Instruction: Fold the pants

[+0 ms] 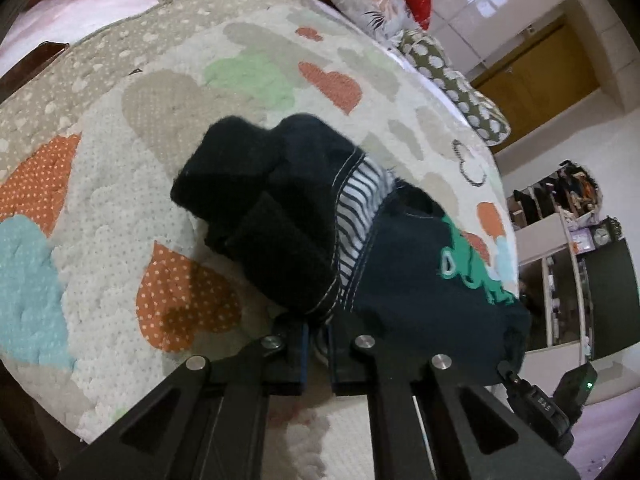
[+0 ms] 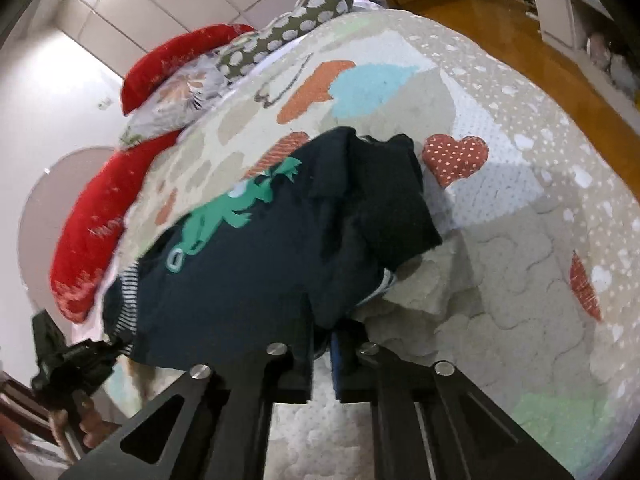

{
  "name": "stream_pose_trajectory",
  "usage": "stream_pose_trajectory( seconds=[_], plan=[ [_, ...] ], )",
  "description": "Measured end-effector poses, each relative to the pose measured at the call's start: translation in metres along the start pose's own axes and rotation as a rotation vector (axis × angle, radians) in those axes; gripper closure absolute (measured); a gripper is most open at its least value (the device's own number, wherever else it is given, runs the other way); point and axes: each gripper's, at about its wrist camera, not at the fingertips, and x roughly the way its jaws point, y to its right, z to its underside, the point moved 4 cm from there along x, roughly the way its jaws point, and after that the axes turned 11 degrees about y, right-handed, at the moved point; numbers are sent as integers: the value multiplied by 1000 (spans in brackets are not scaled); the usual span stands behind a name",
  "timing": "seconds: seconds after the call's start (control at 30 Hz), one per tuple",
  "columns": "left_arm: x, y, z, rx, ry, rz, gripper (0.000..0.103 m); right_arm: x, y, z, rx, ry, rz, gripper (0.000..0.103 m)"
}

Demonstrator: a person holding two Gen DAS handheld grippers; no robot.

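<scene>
Dark navy pants (image 1: 400,280), green print, striped lining, bunched on quilt (image 1: 120,200)

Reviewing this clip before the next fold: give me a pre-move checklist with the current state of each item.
1. Left gripper clamps the pants at the striped edge: ok.
2. Right gripper clamps the pants' other end: ok.
3. Cloth spread flat between the grippers: not ok, it hangs bunched and doubled over.
4. Green print facing outward: ok.
5. Free quilt beneath to lay the pants down: ok.
6. Leg hems aligned: cannot tell, hidden in the folds.
</scene>
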Motion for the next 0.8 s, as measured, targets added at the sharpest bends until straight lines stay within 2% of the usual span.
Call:
stream_pose_trajectory(
  seconds=[0.17, 0.37, 0.43, 0.5, 0.57, 0.67, 0.7, 0.77, 0.8],
  plan=[
    [-16, 15, -17, -7, 35, 56, 97, -17, -15, -13, -28, 22, -53, 98],
    [3, 42, -72, 12, 64, 63, 97, -19, -51, -67, -101, 86, -100, 98],
    [23, 54, -100, 46, 98, 16, 97, -1, -61, -95, -120, 101, -94, 98],
    [46, 61, -123, 69, 100, -27, 97, 22, -65, -118, -121, 107, -71, 99],
    [88, 67, -147, 110, 56, -70, 96, 58, -62, -142, -116, 97, -26, 99],
    [128, 56, -157, 106, -2, -128, 91, 114, -53, -164, -143, 73, 65, 97],
    [133, 50, -157, 80, -28, -119, 89, 135, -47, -166, -148, 33, 93, 92],
    [128, 47, -154, 36, -46, -25, 81, 156, -34, -166, -121, -18, 161, 84],
    [119, 46, -154, 25, -38, 38, 69, 158, -28, -166, -95, -22, 155, 81]
  ],
)
